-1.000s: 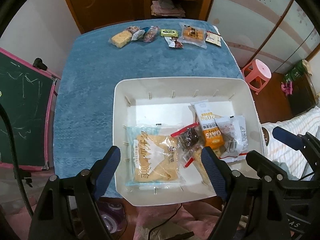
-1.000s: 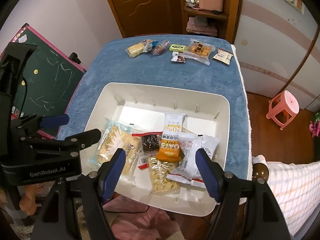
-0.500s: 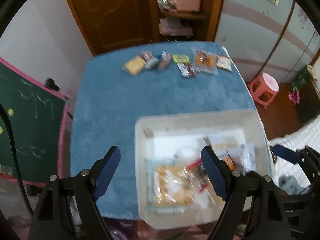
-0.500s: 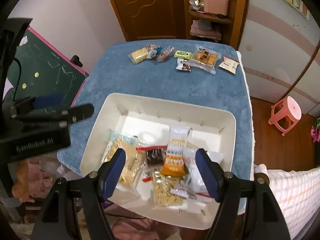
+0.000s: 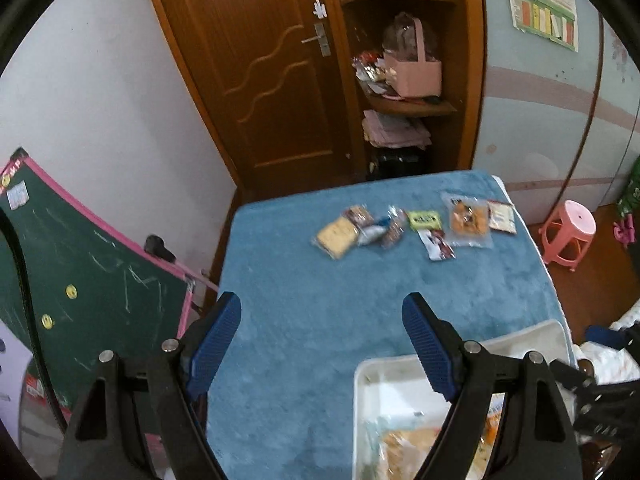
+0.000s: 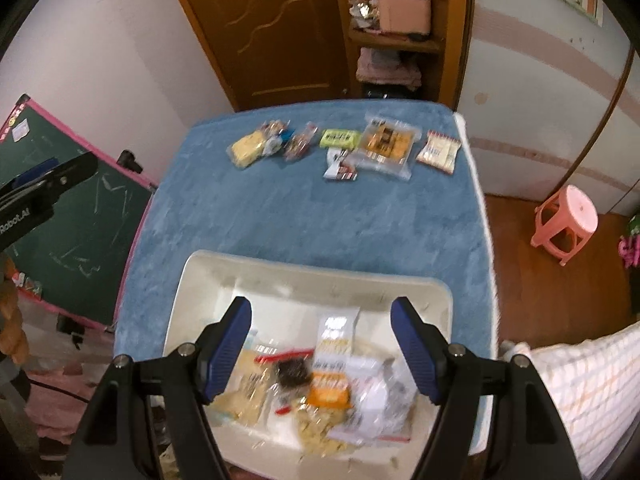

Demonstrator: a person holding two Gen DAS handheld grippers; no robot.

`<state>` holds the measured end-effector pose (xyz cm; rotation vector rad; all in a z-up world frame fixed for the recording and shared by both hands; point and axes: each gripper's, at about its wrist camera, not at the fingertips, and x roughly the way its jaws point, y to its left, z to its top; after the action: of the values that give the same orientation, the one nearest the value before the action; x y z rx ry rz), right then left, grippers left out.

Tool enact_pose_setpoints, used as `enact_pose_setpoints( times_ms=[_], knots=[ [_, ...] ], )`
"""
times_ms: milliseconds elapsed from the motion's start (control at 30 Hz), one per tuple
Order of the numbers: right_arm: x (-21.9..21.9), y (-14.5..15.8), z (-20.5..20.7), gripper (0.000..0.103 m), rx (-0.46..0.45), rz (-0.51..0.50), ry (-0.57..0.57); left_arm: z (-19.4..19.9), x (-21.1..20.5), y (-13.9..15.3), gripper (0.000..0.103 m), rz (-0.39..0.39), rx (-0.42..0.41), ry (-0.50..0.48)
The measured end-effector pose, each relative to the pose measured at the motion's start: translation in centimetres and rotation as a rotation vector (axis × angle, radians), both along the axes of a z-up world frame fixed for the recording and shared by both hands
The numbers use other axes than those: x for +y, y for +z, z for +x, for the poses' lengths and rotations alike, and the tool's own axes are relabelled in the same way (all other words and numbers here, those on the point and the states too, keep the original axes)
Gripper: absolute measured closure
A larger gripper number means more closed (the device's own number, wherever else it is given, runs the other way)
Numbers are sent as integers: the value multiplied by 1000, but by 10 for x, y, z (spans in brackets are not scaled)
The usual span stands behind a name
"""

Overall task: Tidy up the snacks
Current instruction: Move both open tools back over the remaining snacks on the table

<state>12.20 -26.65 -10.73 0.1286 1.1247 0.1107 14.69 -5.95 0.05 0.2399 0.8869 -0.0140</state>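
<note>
A white bin point(image 6: 208, 276) on the near part of the blue-covered table point(image 6: 320, 212) holds several snack packets, among them an orange one point(image 6: 330, 390). The bin also shows in the left wrist view point(image 5: 368, 384). A row of several loose snacks lies at the table's far edge: a yellow cake point(image 6: 246, 148), a green bar point(image 6: 340, 138), a clear cookie pack point(image 6: 386, 144) and a white pack point(image 6: 437, 151). My left gripper point(image 5: 322, 346) is open and empty above the bare cloth. My right gripper point(image 6: 322, 350) is open and empty above the bin.
A green chalkboard with a pink frame point(image 5: 80, 280) leans at the table's left. A wooden door point(image 5: 272, 72) and shelves point(image 5: 404, 96) stand behind the table. A pink stool point(image 6: 564, 220) is on the floor at the right. A checked bedcover point(image 6: 580, 392) is at the near right.
Both grippers have lifted and tilted up towards the far end of the table. The left one has swung left, off the bin. Both stay open and empty.
</note>
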Motion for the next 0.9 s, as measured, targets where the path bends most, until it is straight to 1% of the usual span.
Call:
enact_pose_setpoints(
  times_ms=[133, 333, 400, 500, 600, 733, 833, 900],
  knots=[
    [-12, 20, 24, 30, -48, -33, -18, 25, 1, 11, 21, 14, -33, -13],
    [-36, 55, 63, 30, -126, -52, -61, 75, -8, 25, 20, 52, -58, -70],
    [-46, 62, 78, 30, -144, -50, -89, 93, -13, 24, 20, 65, -60, -88],
    [-63, 66, 105, 30, -149, -37, -143, 124, -21, 14, 16, 92, -43, -118],
    [-75, 62, 131, 30, -136, -19, -184, 155, -28, -9, 16, 126, 2, -149],
    [-90, 50, 167, 30, -126, 4, -249, 203, -29, -57, 16, 170, 95, -185],
    [-103, 24, 198, 30, -106, 17, -320, 234, -27, -99, 16, 176, 171, -188],
    [-109, 1, 218, 30, -69, 25, -354, 251, -26, -132, 16, 185, 225, -202]
  ],
)
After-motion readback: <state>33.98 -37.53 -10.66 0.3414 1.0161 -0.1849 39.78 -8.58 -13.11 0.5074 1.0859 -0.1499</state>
